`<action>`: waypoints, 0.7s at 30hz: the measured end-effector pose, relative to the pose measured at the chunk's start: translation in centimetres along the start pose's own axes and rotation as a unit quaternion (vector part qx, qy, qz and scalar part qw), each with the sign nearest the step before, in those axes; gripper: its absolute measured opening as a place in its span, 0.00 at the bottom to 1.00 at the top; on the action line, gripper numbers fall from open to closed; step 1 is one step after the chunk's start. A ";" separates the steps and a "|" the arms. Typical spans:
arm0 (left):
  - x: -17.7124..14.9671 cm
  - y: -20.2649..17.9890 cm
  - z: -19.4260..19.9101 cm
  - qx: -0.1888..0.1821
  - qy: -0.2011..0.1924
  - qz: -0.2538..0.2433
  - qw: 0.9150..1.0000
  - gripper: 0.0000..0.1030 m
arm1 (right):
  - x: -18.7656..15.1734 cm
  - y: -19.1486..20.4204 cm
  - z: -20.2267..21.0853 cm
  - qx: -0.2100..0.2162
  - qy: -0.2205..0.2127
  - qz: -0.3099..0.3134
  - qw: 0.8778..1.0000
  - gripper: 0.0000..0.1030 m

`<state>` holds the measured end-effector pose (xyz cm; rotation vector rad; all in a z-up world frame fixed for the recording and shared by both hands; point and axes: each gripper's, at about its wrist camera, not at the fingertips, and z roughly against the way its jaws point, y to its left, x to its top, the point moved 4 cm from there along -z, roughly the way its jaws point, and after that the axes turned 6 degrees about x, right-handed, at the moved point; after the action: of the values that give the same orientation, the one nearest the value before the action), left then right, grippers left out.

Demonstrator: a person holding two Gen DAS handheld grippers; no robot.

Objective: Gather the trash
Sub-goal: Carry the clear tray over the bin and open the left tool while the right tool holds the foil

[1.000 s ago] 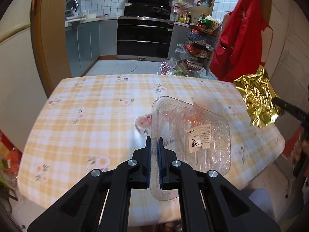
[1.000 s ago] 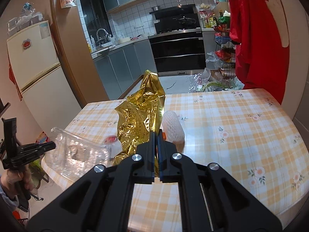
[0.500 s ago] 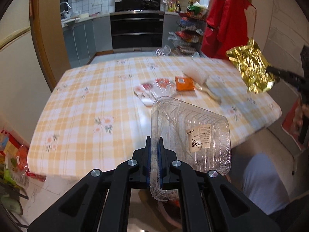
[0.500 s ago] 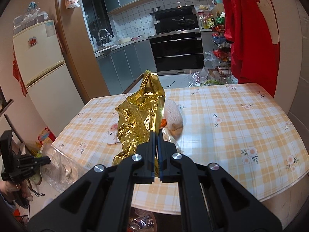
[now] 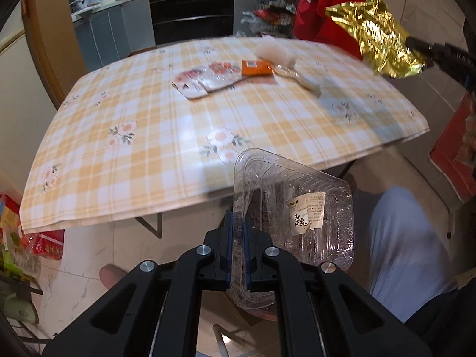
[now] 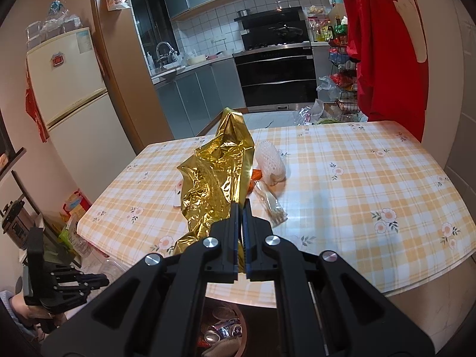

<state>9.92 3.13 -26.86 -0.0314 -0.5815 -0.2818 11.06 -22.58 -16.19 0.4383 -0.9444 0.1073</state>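
1. while both tools are held off the near edge of the surface (image 5: 142,160), the left tool (image 5: 237,232) is pressed together on one thin wall of a clear plastic tray (image 5: 297,217), which hangs in the air over the floor, clear of the checked cloth.
2. the right tool (image 6: 241,211) is pinched on a sheet of crumpled gold foil (image 6: 217,178), which is carried above the near part of the surface and stands up in front of the lens.
3. the tray is judged to be very light, thin and springy; its wall may buckle or slip under a hard squeeze, so a hold on the rim or a ribbed corner is judged safest.
4. the foil is judged to be nearly weightless, soft and easily torn or pulled free; a hold on a bunched fold, not a single edge, is advised.
5. trash left on the surface is seen: a white foam fruit net (image 6: 269,163), an orange packet (image 5: 256,67), a flat printed wrapper (image 5: 205,81) and a clear wrapper with a utensil (image 6: 269,203).
6. much of that trash is hidden behind the foil in the right view, and it is blurred in the left view.
7. a round bin (image 6: 221,331) with cans inside is glimpsed under the right tool, mostly covered by it; its rim cannot be made out fully.
8. the tray's label is too small to be read.
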 end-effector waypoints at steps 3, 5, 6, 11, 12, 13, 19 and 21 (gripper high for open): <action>-0.4 -0.5 -0.6 -0.010 0.009 0.002 1.000 0.07 | -0.3 -0.3 0.2 -0.002 0.002 -0.004 1.000 0.06; -0.3 -0.9 -0.8 -0.028 0.009 0.007 1.000 0.12 | -0.4 -0.5 0.2 -0.002 0.004 -0.006 1.000 0.06; -0.2 -1.1 -0.9 -0.047 0.004 0.015 0.999 0.33 | -0.5 -0.5 0.1 -0.002 0.006 -0.007 1.000 0.06; 1.2 -1.2 0.7 -0.093 -0.042 0.060 0.993 0.63 | -0.9 0.1 -0.4 0.006 0.016 -0.003 1.000 0.06; 1.7 -1.0 1.2 -0.091 -0.053 0.067 0.992 0.64 | -1.1 0.3 -0.5 0.009 0.020 -0.001 1.000 0.06; 2.2 -0.8 1.8 -0.087 -0.065 0.074 0.991 0.66 | -1.3 0.6 -0.7 0.012 0.024 0.001 1.000 0.06; 4.5 2.2 6.6 -0.033 -0.155 0.119 0.980 0.89 | -3.1 2.6 -2.1 0.035 0.059 0.019 0.997 0.07; 4.7 3.1 8.0 -0.005 -0.178 0.129 0.975 0.93 | -4.0 3.5 -2.7 0.043 0.075 0.028 0.996 0.07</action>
<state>10.24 5.80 -17.45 -0.1699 -0.9236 -0.0234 9.81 -17.96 -19.63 0.4769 -0.8060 0.2302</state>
